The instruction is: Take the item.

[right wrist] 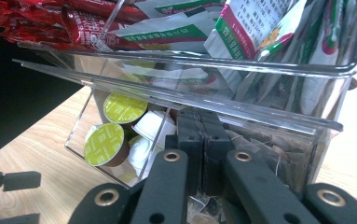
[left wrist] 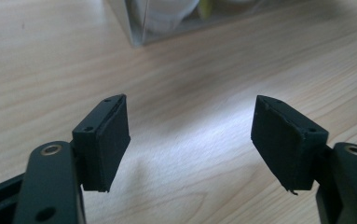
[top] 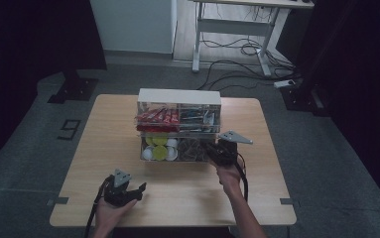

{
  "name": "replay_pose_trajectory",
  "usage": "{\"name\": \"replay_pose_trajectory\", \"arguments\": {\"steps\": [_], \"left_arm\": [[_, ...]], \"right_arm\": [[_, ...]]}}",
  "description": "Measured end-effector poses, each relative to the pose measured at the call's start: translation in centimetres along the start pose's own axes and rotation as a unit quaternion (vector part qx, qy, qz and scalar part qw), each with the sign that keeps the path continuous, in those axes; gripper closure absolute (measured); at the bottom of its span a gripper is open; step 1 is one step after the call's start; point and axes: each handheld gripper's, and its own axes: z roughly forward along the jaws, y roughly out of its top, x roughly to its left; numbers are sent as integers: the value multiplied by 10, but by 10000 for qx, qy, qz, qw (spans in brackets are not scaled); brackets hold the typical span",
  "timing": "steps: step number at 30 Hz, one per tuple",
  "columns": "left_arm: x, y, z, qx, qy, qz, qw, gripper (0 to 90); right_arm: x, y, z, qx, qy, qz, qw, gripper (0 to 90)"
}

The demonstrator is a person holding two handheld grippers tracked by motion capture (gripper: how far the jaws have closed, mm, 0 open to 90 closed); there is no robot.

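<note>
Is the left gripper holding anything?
No, the left gripper has its jaws apart with just the bare wooden table between them.

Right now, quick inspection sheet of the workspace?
Surface: wooden table, bare near the front edge.
Job's things: clear two-tier organizer; tea bags in the lower right bin.
Clutter: red sachets, coffee pods.
Grippers: right gripper shut, reaching into the tea bags; whether it holds one, cannot tell. Left gripper open over bare table.
Cables: gripper cable; floor cables.
Surroundings: desk frame, dark curtains.
</note>
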Motion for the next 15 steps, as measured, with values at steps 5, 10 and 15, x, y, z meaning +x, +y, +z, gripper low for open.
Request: {"name": "replay_pose_trajectory", "arguments": {"steps": [5,10,15], "left_arm": [[-2,11,-2,-19,-65,59,10000,323],[-2,19,-2,-12,-102,47,9999,329],[-2,25,-2,-12,-116,21,9999,326]], "right_arm": [[-2,0,-1,2,-13,12,10000,888],[-2,1,-1,5,-19,7,10000,888],[-3,1,-2,16,-23,6,10000,888]]}}
